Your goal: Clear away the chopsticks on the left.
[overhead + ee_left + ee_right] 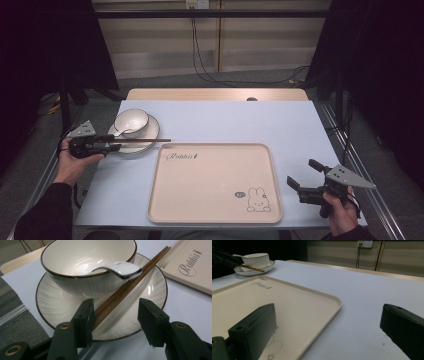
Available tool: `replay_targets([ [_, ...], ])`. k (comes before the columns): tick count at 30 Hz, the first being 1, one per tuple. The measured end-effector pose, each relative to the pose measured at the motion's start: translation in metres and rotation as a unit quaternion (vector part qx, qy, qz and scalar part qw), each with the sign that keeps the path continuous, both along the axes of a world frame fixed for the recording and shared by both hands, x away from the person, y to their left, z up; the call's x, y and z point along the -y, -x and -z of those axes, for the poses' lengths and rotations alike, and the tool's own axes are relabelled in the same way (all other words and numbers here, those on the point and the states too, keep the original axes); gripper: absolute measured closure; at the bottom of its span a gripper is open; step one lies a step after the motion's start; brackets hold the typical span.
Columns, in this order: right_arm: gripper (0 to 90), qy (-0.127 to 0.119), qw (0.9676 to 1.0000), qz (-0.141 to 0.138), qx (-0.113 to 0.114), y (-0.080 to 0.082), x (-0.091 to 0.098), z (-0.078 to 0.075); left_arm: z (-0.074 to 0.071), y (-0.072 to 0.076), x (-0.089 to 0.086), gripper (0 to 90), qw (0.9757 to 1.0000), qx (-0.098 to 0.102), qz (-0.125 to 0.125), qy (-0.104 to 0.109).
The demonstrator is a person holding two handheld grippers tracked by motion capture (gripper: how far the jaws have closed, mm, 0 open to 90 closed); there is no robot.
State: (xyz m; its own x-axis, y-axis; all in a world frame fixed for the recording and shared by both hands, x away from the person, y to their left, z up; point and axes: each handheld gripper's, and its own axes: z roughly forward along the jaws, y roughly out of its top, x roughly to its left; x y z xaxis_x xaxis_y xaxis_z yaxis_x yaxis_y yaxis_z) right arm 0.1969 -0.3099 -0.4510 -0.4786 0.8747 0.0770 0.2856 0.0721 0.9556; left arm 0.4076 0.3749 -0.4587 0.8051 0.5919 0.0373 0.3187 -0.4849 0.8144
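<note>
Chopsticks [125,287] across plate [155,290], between left claw [116,315] jaws, touching one

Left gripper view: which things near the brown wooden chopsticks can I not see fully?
- Brown wooden chopsticks: near ends hidden behind the left gripper jaw.
- White ceramic spoon: scoop hidden inside the white brown-rimmed bowl.
- Beige tray: cut by the right edge.

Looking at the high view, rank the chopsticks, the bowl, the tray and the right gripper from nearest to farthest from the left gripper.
1. chopsticks: between the left gripper's jaws, lying across the plate.
2. bowl: just beyond, on the plate.
3. tray: to its right, mid-table.
4. right gripper: far right, near edge.
</note>
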Motion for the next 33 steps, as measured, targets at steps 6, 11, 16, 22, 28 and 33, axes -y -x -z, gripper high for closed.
replay_targets([
  [6,0.5,-0.001,1.0,0.001,0.001,0.0,0.0,0.0,0.0,-0.004,0.004,52.0,0.9997,-0.005,0.005,-0.025],
  [11,0.5,-0.001,1.0,0.0,0.0,0.0,0.0,0.0,-0.001,-0.004,0.007,55.6,0.999,-0.01,0.012,-0.041],
  [16,0.4,-0.001,1.0,0.002,0.0,0.0,0.0,0.0,0.0,-0.005,0.012,61.0,0.998,-0.018,0.027,-0.055],
  [22,0.4,-0.001,1.0,0.0,-0.002,0.0,-0.001,0.0,-0.001,-0.008,0.017,62.9,0.9966,-0.024,0.038,-0.07],
  [28,0.4,0.001,1.0,0.003,0.0,-0.001,0.0,0.0,-0.004,-0.009,0.022,76.7,0.994,-0.04,0.064,-0.079],
  [33,0.4,0.003,1.0,0.005,0.002,0.0,0.0,0.0,-0.005,-0.009,0.022,82.0,0.9934,-0.056,0.074,-0.068],
])
